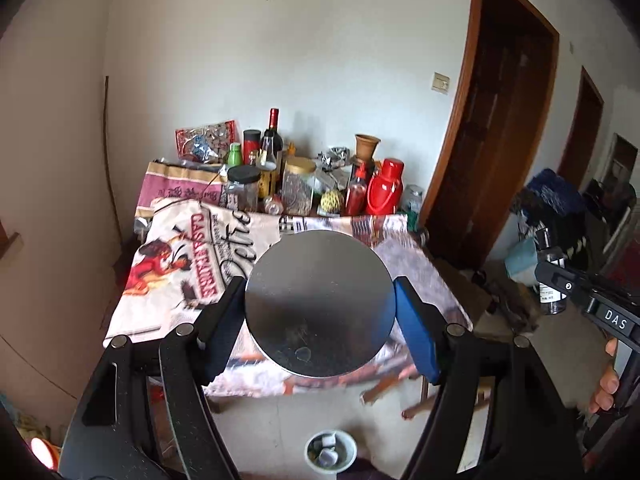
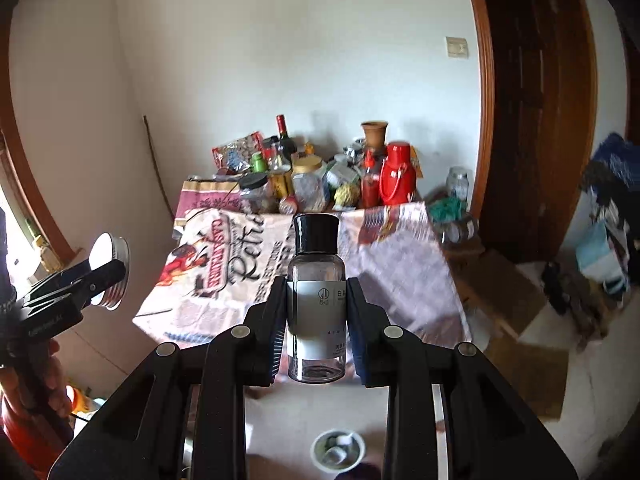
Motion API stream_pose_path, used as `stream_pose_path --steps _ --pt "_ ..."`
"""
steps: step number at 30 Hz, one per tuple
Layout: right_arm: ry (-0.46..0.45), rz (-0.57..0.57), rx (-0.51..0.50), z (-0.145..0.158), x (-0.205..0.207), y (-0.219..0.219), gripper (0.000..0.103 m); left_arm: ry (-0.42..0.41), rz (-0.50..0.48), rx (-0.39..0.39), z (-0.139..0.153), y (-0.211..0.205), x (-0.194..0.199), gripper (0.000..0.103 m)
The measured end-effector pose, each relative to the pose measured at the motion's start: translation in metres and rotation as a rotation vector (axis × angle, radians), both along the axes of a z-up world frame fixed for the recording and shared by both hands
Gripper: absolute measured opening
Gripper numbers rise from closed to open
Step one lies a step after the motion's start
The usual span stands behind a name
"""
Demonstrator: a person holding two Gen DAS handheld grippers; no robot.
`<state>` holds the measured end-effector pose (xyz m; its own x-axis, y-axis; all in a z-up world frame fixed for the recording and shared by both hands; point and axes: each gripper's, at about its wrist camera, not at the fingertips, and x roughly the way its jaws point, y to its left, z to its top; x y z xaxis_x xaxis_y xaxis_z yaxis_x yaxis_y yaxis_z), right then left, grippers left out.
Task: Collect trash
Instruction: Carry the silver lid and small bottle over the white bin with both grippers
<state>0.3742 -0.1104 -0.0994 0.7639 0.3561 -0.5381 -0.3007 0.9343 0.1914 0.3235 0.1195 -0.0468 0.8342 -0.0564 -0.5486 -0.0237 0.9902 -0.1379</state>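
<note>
A: Nearest you, what do your two hands carry?

B: Your left gripper [image 1: 320,312] pinches a round silver metal tin [image 1: 318,304] by its rim, its flat face turned toward the camera; your right gripper [image 2: 317,320] clamps a clear plastic bottle with a black cap and white label [image 2: 317,304], upright between the pads.

A: And below them?

B: A small pale waste bin [image 1: 330,456] stands on the floor under your grippers, with crumpled white scraps inside.

A: Farther out?

B: A table draped in a printed cloth [image 2: 400,280] lies ahead of you; at its far edge, against the wall, crowd a red thermos flask [image 2: 396,178], a gold-lidded jar [image 2: 310,188] and a dark wine bottle [image 1: 273,136]; a brown wooden door [image 2: 536,120] stands to the right.
</note>
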Motion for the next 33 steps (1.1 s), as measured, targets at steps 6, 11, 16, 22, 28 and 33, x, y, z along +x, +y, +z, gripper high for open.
stream_pose_path --steps 6,11,16,22,28,33 --pt "0.073 -0.027 0.000 -0.020 -0.042 0.013 0.026 0.055 -0.036 0.003 -0.019 0.013 -0.043 0.072" --pt "0.149 -0.030 -0.016 -0.038 -0.063 0.017 0.026 0.122 -0.063 0.000 -0.037 0.012 -0.060 0.072" --pt "0.220 -0.027 -0.023 -0.062 -0.072 0.014 0.026 0.191 -0.088 -0.023 -0.063 0.000 -0.066 0.072" --pt "0.323 -0.016 -0.025 -0.112 -0.067 0.004 0.026 0.278 -0.096 -0.015 -0.105 -0.019 -0.059 0.072" --pt "0.424 0.000 -0.026 -0.179 -0.050 -0.006 0.026 0.384 -0.072 0.004 -0.168 -0.033 -0.045 0.072" --pt "0.488 0.019 -0.028 -0.227 -0.037 -0.010 0.026 0.492 -0.044 -0.030 -0.238 -0.044 -0.038 0.072"
